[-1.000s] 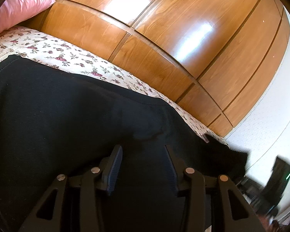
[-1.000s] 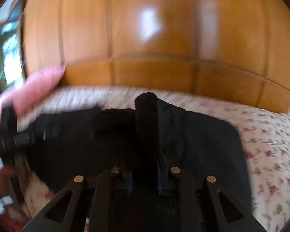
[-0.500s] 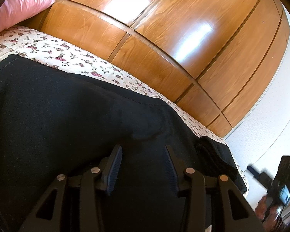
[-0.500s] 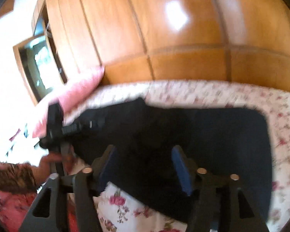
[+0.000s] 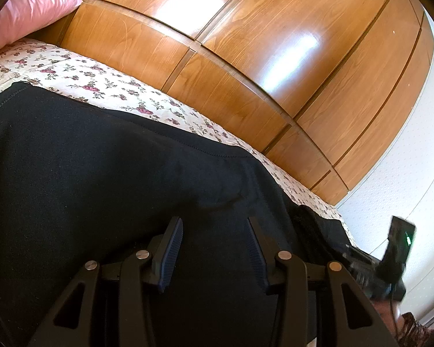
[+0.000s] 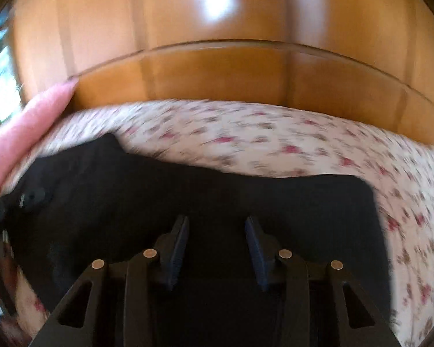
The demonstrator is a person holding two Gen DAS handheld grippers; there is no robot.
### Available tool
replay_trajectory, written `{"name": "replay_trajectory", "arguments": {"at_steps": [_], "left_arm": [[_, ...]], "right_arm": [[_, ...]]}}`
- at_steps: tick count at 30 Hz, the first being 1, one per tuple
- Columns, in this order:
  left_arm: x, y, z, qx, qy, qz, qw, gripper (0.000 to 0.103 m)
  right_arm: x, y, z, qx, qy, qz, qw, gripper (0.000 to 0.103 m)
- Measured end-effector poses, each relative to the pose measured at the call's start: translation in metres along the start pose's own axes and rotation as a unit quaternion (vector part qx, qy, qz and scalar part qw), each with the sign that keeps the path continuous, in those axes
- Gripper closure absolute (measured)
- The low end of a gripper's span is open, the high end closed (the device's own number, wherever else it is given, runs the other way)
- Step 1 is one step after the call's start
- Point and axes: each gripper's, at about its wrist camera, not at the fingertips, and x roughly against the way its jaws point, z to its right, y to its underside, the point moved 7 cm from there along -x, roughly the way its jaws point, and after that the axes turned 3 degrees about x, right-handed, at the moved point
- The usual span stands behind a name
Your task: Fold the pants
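Note:
The black pants (image 5: 101, 173) lie spread flat on a floral bedsheet (image 5: 81, 78). My left gripper (image 5: 214, 225) is open and empty, low over the black fabric. In the right wrist view the pants (image 6: 275, 202) lie folded into a wide dark panel on the sheet (image 6: 275, 138). My right gripper (image 6: 215, 224) is open and empty just above the fabric. The right gripper also shows at the far right of the left wrist view (image 5: 396, 248). The left gripper shows at the left edge of the right wrist view (image 6: 11, 202).
A pink pillow (image 5: 29, 11) lies at the head of the bed, also in the right wrist view (image 6: 31, 127). A glossy wooden wardrobe (image 5: 246, 43) runs along the far side of the bed. A white wall (image 5: 405, 179) is at the right.
My right gripper let go of the black fabric it was holding up, opened, and swung back over the pants. The fabric now lies flat. My left gripper stayed open and still.

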Motion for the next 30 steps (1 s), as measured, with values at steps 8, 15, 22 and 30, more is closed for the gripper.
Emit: {"name": "replay_trajectory", "arguments": {"at_steps": [8,15,22,30], "left_arm": [[0.001,0.000,0.000,0.000,-0.007,-0.003,1.0000,0.058],[0.032,0.002,0.000,-0.014,-0.065,0.002,0.9978,0.053],[0.100,-0.012,-0.034,0.030,-0.155,0.091,0.9833,0.040],[0.144,-0.014,-0.088,0.125,-0.205,0.138,0.9608,0.037]], "right_arm": [[0.020,0.023,-0.011,-0.022,-0.052,0.030,0.998,0.086],[0.039,0.014,-0.005,-0.101,-0.103,0.047,0.988,0.084],[0.029,0.021,-0.044,-0.031,-0.099,0.024,0.994,0.084],[0.029,0.026,-0.038,-0.051,-0.108,0.049,0.992,0.084]]}}
